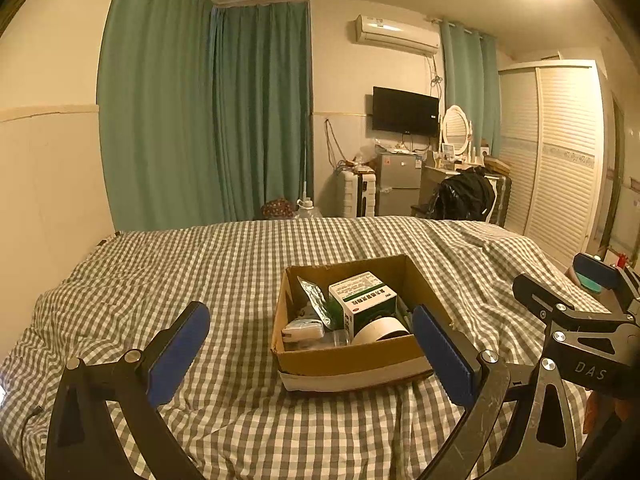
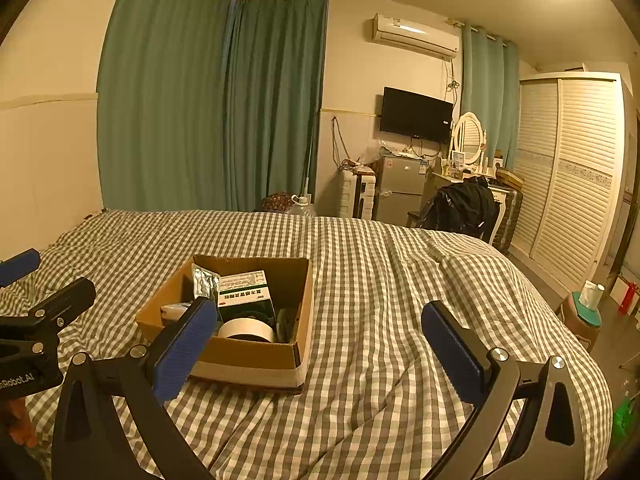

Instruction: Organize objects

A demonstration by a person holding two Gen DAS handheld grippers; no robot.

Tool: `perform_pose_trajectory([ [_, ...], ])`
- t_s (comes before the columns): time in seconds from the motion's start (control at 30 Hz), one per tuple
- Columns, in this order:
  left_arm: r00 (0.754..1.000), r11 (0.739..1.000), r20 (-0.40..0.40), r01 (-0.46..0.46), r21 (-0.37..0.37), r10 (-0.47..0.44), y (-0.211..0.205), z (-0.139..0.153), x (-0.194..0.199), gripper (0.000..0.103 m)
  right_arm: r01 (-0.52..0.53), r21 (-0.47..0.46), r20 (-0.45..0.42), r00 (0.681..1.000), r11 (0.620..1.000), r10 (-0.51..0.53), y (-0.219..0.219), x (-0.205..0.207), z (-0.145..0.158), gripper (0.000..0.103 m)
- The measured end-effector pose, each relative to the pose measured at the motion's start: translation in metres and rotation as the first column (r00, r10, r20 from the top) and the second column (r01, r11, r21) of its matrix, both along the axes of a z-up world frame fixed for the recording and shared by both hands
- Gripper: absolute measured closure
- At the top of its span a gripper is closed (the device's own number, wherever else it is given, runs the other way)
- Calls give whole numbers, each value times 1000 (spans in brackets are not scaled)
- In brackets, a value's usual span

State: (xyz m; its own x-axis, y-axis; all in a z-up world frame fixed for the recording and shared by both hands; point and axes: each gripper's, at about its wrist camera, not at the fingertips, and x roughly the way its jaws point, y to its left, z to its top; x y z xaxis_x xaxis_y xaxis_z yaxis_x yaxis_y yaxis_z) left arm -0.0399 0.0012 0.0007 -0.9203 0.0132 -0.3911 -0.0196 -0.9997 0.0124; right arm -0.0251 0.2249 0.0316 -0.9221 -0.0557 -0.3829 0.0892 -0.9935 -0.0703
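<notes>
An open cardboard box (image 1: 352,360) sits on a bed (image 1: 200,264) spread with grey-and-white check cloth, holding a green-and-white carton (image 1: 362,298) standing up near its middle, a silver foil pouch (image 1: 316,300) leaning at the far left, a roll of white tape (image 1: 382,330) against the near wall, and a small pale packet (image 1: 302,330) at the near left; what lies beneath them is too dark to tell. The left gripper (image 1: 312,356) hangs just in front of the box with its blue-padded jaws wide apart, holding nothing, the box framed between them. The right gripper (image 2: 320,354) hovers to the right of the box, jaws likewise spread and empty, with bare bedding between them and its left pad crossing the box's near corner. The left view alone shows the box head-on, with the right gripper at its right edge. The right view alone shows a stool (image 2: 584,320) topped with a tissue box beside the bed, and fingertips (image 2: 20,424) under the left gripper at its left edge.
</notes>
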Motion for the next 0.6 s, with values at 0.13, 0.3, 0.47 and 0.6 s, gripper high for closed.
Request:
perform_pose_trajectory([
  [0.13, 1000, 1000, 3, 1, 5, -1, -1, -2, 1, 0, 3, 2, 1, 1000, 1000, -3, 0, 0, -1, 0],
  [0.3, 1000, 1000, 3, 8, -1, -8, -1, -2, 2, 0, 4, -1, 9, 1000, 1000, -3, 1, -1, -2, 0],
  [0.47, 1000, 1000, -3, -2, -12, 1, 0, -2, 3, 0, 1, 1, 17, 1000, 1000, -1, -1, -1, -3, 0],
  [0.6, 1000, 1000, 1, -3, -5, 3, -1, -2, 3, 0, -1, 3, 17, 1000, 1000, 1, -1, -1, -4, 0],
])
